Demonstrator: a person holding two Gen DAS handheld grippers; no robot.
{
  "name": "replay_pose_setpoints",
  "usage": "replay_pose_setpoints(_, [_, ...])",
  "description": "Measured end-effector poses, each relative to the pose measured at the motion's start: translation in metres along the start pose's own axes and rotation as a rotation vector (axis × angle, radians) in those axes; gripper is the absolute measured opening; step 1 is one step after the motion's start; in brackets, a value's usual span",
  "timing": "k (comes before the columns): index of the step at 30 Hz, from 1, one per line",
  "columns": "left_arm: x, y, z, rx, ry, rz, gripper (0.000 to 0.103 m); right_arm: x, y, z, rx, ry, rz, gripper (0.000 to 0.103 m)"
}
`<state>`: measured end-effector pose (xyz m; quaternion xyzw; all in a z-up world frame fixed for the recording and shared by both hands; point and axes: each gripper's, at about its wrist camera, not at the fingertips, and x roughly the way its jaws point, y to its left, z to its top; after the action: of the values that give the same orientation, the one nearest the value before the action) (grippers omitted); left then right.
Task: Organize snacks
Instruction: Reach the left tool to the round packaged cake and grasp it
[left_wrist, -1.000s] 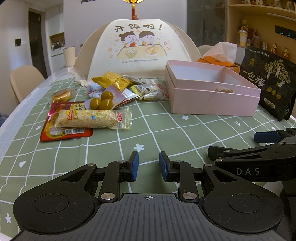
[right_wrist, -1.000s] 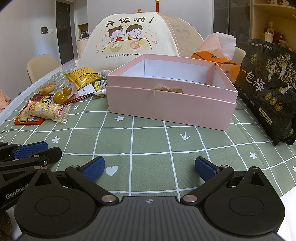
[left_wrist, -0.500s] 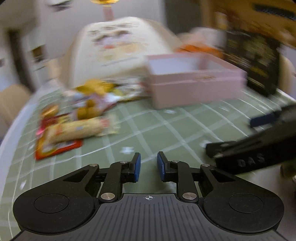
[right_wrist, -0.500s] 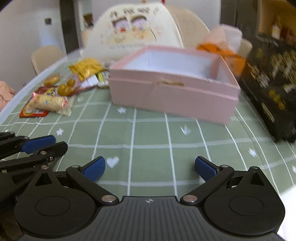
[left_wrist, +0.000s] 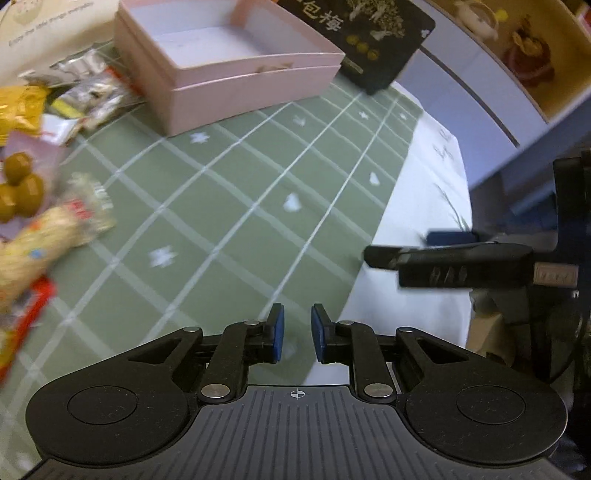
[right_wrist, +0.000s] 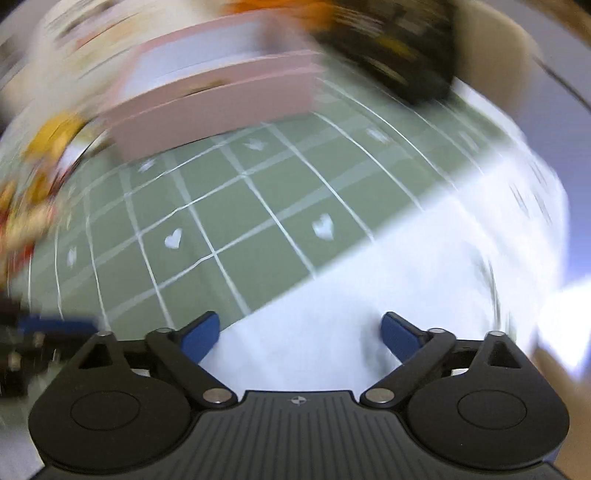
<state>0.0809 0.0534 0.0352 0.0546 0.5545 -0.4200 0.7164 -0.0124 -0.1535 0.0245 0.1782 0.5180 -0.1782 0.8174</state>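
Observation:
An open pink box (left_wrist: 229, 62) stands on the green checked tablecloth (left_wrist: 221, 206); it also shows, blurred, in the right wrist view (right_wrist: 221, 96). Loose snacks lie left of it: a long rice-cracker pack (left_wrist: 40, 240), green wrapped sweets (left_wrist: 22, 188), a yellow pack (left_wrist: 18, 107) and small clear packets (left_wrist: 92, 92). My left gripper (left_wrist: 297, 332) hangs above the cloth's near edge, its pads nearly together with nothing between them. My right gripper (right_wrist: 299, 334) is wide open and empty above the white table edge; it also shows side-on in the left wrist view (left_wrist: 443, 258).
A black bag with gold print (left_wrist: 354, 40) leans behind the box on the right. A white food cover (left_wrist: 44, 33) stands at the back left. The cloth ends at a white table border (left_wrist: 424, 206). Wooden shelves (left_wrist: 524, 55) stand beyond the table.
Both grippers have risen and tilted down and rightward; the views now look down on the table's near right edge. The right view is heavily blurred. Jaw openings are unchanged.

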Motion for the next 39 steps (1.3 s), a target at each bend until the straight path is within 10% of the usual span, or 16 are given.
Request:
replay_pose_setpoints(6, [-0.045, 0.042, -0.006, 0.131, 0.071, -0.156, 0.02, -0.044, 0.066, -0.05, 0.196, -0.082, -0.217, 0.092])
replay_pose_setpoints(10, [-0.05, 0.048, 0.007, 0.197, 0.202, -0.085, 0.02, -0.065, 0.106, -0.079, 0.228, -0.065, -0.321, 0.091])
replay_pose_setpoints(21, [-0.078, 0.083, 0.028, 0.548, 0.214, 0.248, 0.022, -0.063, 0.14, -0.104, 0.353, -0.099, -0.266, 0.091])
replay_pose_setpoints(31, [-0.079, 0.168, 0.063, 0.592, 0.2, 0.026, 0.025, -0.065, 0.195, -0.107, 0.546, -0.076, -0.331, 0.09])
replay_pose_setpoints(39, [-0.114, 0.223, 0.084, 0.609, 0.151, -0.015, 0.024, -0.036, 0.287, -0.076, 0.596, -0.098, -0.159, 0.088])
